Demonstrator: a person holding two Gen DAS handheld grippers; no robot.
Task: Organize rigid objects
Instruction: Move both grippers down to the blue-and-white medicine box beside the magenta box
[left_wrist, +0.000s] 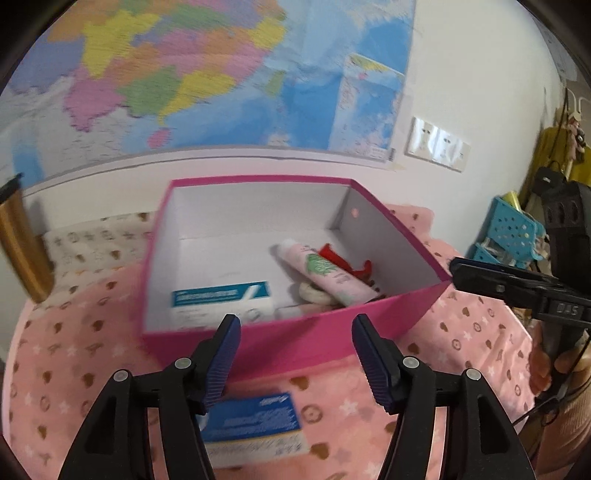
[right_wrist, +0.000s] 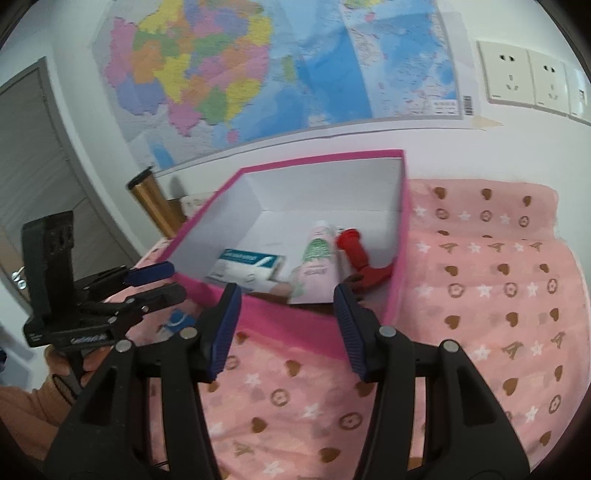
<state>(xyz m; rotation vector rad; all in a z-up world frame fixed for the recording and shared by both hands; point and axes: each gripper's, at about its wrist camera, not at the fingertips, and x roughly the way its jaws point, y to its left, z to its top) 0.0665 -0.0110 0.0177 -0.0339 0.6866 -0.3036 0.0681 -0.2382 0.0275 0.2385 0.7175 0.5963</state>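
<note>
Left gripper: nearest the lens, jaws spread wide, nothing between them; hovers over the cloth, just short of the box's near wall.
Right gripper: jaws spread, holding nothing; hovers at the box's near wall. In the left view its tips sit at the box's right corner.
Carton on cloth: blue-and-white, flat on the cloth outside the box, below and between the left fingers, partly hidden by the left one.
Cloth: pink, hearts and stars print, covers the surface under the box.
Box: pink outside, white inside, open top, sits on the cloth.
Carton in box: blue-and-white, lying flat in the near left part of the box floor.
Tube: pink with green print, lying on a slant in the right part, cap toward the far wall.
Red item: beside the tube on its right, near the right wall; kind unclear.
White round item: under the tube's near end; blurred.
Map: on the wall behind the box.
Sockets: on the wall right of the map.
Gold cylinder: upright, left of the box.
Blue basket: far right, well apart from the box.
</note>
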